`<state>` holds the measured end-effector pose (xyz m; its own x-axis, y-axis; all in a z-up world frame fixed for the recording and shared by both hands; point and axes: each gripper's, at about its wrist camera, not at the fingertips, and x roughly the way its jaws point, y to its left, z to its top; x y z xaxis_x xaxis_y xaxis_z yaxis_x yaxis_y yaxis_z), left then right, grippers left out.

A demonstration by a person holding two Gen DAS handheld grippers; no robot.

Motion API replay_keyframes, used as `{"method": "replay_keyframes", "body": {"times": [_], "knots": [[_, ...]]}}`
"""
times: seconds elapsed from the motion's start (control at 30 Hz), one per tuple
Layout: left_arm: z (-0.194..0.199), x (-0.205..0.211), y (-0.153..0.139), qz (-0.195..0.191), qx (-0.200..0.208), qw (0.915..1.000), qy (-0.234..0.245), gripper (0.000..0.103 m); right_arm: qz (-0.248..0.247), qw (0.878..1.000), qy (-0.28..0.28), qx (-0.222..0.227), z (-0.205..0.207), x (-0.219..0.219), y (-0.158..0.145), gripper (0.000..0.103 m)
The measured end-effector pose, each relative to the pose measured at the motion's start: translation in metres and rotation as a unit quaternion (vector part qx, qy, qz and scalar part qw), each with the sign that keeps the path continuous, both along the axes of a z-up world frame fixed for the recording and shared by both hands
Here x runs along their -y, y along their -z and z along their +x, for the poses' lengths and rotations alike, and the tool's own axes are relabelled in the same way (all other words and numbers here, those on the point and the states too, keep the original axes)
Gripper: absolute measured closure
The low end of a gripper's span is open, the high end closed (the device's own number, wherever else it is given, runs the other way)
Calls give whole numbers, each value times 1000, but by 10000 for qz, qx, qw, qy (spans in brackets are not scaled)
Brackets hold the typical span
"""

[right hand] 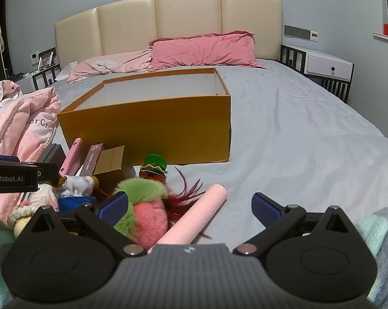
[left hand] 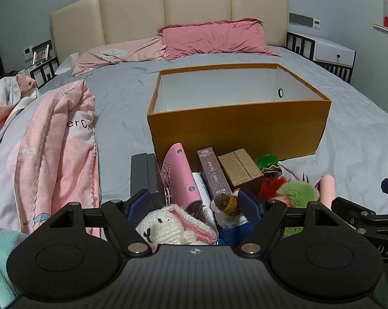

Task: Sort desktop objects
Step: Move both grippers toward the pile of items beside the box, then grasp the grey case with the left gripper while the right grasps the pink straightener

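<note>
An empty orange box [left hand: 240, 126] [right hand: 147, 128] with white inner walls stands on the grey bed. In front of it lies a pile: a pink case [left hand: 179, 177], a photo card box [left hand: 214, 172], a gold box [left hand: 240, 166] and a green trinket [left hand: 267, 161]. My left gripper [left hand: 194, 206] is open over a white crocheted bunny [left hand: 165, 226] and a small doll [left hand: 227, 206], touching neither. My right gripper [right hand: 191, 206] is open around a green and pink fluffy ball [right hand: 145, 206] and a pink tube [right hand: 196, 213], its pads apart from both.
A pink and white quilt [left hand: 49, 149] is bunched at the left of the bed. Pink pillows [left hand: 214, 38] lie against the beige headboard. A white nightstand [right hand: 327, 64] stands at the right. Red feathers [right hand: 186, 193] lie by the tube. Bare grey sheet [right hand: 296, 141] spreads right of the box.
</note>
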<state>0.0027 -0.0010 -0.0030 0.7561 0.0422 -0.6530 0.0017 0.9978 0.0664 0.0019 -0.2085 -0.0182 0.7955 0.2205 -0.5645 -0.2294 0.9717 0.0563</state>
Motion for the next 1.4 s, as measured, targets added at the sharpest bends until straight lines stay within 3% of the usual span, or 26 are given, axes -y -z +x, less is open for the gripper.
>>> {"method": "replay_keyframes", "body": {"times": [0.57,0.83,1.07,1.4], "knots": [[-1,0,2,-54,-26,10000,23,17,-31,10000,-26,-3,0,-1,0,3],[4,-7,-2,-275,-266,9993,7,23,-162,9994,-130,-264,6,-4,-2,21],[21,-27,-23,-143,-479,9983,-302,27,-88,9963,-681,-521,24,-19,-17,33],[91,-82,-16,-709,-1465,9850,-571,27,525,9725,-2023,-1026,75,-97,-27,47]]}}
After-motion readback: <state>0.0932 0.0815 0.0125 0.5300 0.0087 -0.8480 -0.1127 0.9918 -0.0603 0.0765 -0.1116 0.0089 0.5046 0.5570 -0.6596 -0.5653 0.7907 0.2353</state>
